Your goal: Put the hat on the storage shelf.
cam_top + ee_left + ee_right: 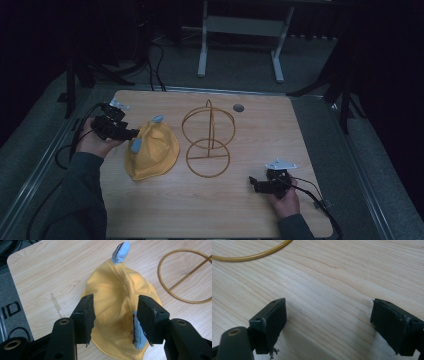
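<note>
A yellow cloth hat (155, 152) with two light-blue ears lies on the wooden table (260, 135), left of centre. My left gripper (133, 134) hovers at its left side, pointing toward it. In the left gripper view the jaws stand apart over the hat (115, 290), one blue ear (121, 251) at the far tip and the other ear (138, 337) beside the right jaw; the pads do not press the cloth. My left gripper (116, 300) is open. A gold wire stand (207, 142) rises just right of the hat. My right gripper (253, 183) rests open near the front right, over bare wood (328, 302).
A curved piece of the gold stand's base ring (254, 256) lies ahead of the right gripper. A grey round cap (238, 107) sits in the tabletop near the back edge. Beyond the table stands a white frame (202, 55), with cables (156, 65) on the floor at back left.
</note>
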Demonstrator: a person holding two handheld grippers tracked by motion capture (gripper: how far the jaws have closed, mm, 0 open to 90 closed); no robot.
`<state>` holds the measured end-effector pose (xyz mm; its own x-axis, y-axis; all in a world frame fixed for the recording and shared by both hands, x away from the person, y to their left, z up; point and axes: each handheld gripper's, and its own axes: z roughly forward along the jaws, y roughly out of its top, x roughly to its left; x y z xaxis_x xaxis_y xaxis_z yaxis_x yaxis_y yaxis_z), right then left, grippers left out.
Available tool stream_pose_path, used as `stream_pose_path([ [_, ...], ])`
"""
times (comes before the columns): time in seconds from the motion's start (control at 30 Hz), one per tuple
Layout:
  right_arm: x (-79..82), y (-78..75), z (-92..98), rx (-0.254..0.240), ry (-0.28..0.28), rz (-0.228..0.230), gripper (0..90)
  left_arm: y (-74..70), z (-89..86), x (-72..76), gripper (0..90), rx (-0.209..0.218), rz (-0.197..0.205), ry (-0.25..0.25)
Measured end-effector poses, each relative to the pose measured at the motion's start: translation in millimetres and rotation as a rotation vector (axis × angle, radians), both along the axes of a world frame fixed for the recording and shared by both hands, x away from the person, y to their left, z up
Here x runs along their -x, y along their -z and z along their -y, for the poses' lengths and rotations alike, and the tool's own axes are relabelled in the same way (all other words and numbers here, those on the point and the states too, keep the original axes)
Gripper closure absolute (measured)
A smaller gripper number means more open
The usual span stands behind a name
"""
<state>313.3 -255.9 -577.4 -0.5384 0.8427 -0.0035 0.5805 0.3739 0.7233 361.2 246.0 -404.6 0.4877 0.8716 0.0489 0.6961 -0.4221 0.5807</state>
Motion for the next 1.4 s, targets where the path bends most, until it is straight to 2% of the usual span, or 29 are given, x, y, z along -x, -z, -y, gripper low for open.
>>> stream_pose_path([
  [0.67,0.2,0.0,0.0,-0.001,-0.001,-0.001,13.3,-1.6,13.4,-11.8,49.8,-0.02,-0.049,0.034],
  [0.9,0.2,0.0,0.0,0.0,-0.002,0.0,13.3,1.0,23.1,-16.3,50.5,-0.046,-0.078,0.06],
  [1.4,0.2,0.0,0.0,-0.001,-0.001,0.0,13.3,3.1,33.1,-27.8,51.8,-0.083,-0.127,0.05],
])
